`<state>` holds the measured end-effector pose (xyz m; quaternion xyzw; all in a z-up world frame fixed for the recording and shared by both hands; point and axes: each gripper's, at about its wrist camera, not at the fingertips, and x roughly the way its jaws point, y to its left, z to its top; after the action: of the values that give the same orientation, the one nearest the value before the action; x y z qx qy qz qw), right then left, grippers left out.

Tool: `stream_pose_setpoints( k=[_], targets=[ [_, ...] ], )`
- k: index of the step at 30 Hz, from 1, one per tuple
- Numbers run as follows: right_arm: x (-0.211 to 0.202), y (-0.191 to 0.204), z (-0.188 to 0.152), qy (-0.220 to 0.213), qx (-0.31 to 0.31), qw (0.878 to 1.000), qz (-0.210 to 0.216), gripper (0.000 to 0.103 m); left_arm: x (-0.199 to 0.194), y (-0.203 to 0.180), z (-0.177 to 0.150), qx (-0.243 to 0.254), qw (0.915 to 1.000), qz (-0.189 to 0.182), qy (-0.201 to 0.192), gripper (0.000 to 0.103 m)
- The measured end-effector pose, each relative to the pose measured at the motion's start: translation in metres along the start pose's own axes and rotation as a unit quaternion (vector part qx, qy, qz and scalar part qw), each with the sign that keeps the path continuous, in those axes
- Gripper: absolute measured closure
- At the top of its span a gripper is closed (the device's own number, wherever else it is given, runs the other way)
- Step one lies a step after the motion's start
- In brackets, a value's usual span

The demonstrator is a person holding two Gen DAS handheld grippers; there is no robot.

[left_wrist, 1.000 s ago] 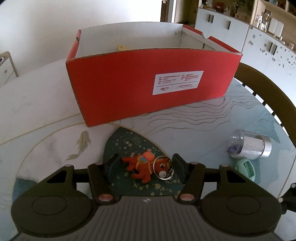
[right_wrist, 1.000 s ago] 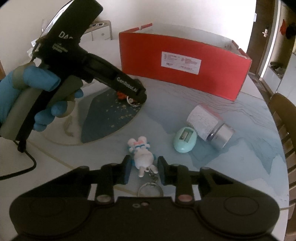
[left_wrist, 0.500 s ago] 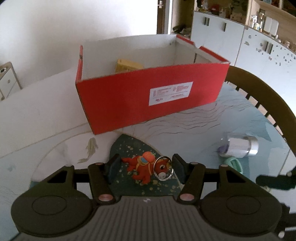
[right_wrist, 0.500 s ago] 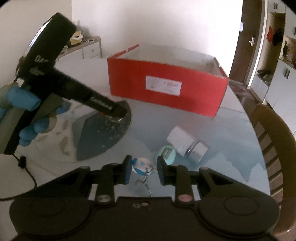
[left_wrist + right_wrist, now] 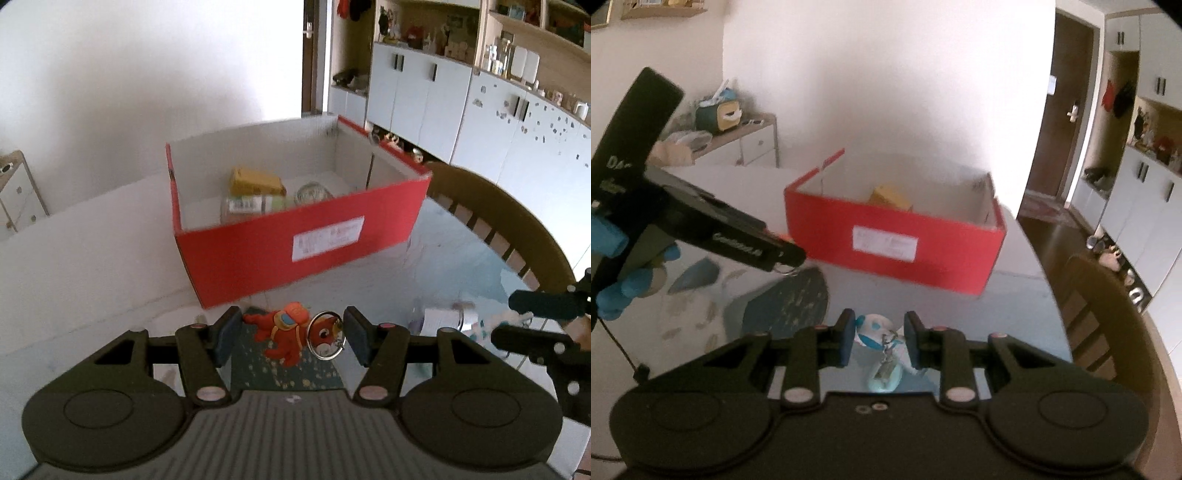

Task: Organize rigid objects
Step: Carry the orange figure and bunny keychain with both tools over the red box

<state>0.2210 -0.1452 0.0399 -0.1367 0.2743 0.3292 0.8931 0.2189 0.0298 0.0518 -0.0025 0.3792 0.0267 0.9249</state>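
A round table [image 5: 92, 266] with a painted blue-green top holds an open red box [image 5: 295, 243] and a toppled jar [image 5: 443, 321].

Orange keychain figure [image 5: 284, 330], white one [image 5: 877, 332], both aloft

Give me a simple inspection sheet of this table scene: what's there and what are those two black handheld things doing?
Surface: round table with fish pattern.
Job's things: red box holding a yellow pack and jars; orange keychain toy; white bunny keychain.
Clutter: lying jar, blurred.
Grippers: left tool shut on the orange toy, lifted; right tool shut on the bunny.
Cables: thin black cord at the left hand.
Surroundings: wooden chair, white cabinets.
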Motion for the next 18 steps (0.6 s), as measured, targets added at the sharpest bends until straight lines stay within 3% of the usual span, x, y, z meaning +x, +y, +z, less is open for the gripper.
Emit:
stream_pose_setpoints(
  k=[10,18],
  targets=[
    [-0.004,-0.015,0.046,-0.044,-0.004,0.998,-0.038,0.076,-0.027,0.007,0.035,0.007,0.9991,0.014,-0.041,0.043],
    [0.008,-0.02,0.075,-0.06,-0.015,0.996,-0.057,0.076,-0.027,0.009,0.063,0.022,0.9974,0.038,-0.057,0.043]
  ],
)
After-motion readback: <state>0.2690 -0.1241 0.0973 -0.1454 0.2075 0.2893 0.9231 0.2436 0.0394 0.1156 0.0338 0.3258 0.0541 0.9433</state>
